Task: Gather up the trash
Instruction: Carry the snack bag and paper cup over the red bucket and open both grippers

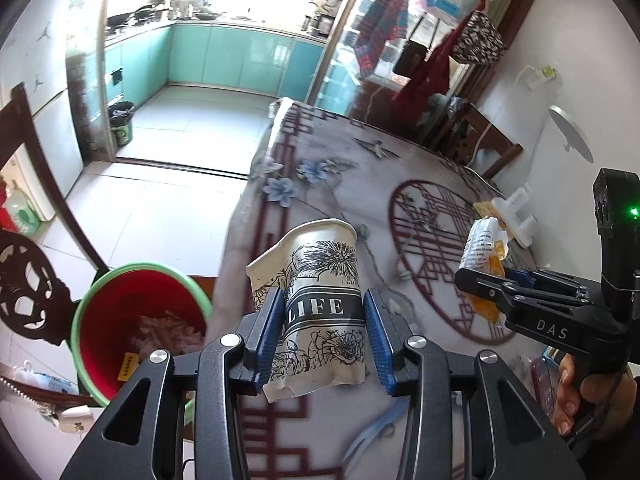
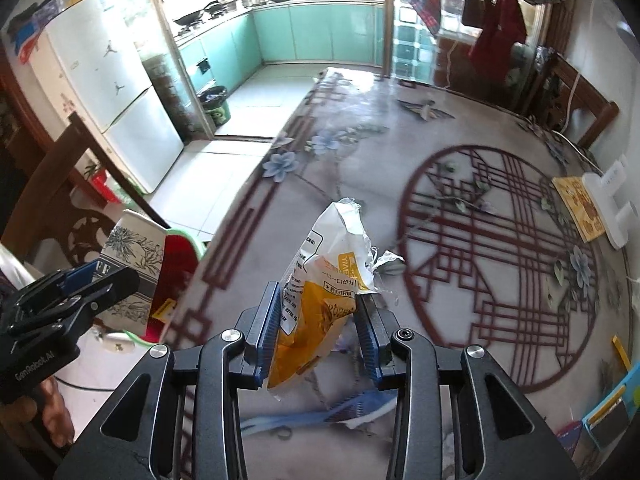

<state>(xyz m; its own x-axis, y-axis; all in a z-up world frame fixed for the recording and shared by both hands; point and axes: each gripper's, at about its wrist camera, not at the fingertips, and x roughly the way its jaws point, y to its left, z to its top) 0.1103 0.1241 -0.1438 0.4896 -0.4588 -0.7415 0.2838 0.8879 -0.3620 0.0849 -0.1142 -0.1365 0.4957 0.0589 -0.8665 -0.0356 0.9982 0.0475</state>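
My left gripper (image 1: 325, 334) is shut on a crushed paper cup (image 1: 316, 304) printed with flowers and "LIFE", held above the table's left edge. The cup also shows in the right wrist view (image 2: 130, 264). A red bin with a green rim (image 1: 136, 320) stands on the floor just left of the cup, with some trash inside. My right gripper (image 2: 318, 334) is shut on a torn yellow and white snack wrapper (image 2: 320, 292), held above the table. The wrapper also shows in the left wrist view (image 1: 486, 254), right of the cup.
The table (image 2: 400, 128) has a flowered cloth with a red lattice circle. A white power strip (image 2: 612, 208) and a yellow card (image 2: 578, 206) lie at its right. A blue strip (image 2: 320, 416) lies near the front. Dark wooden chairs (image 1: 28, 280) stand left.
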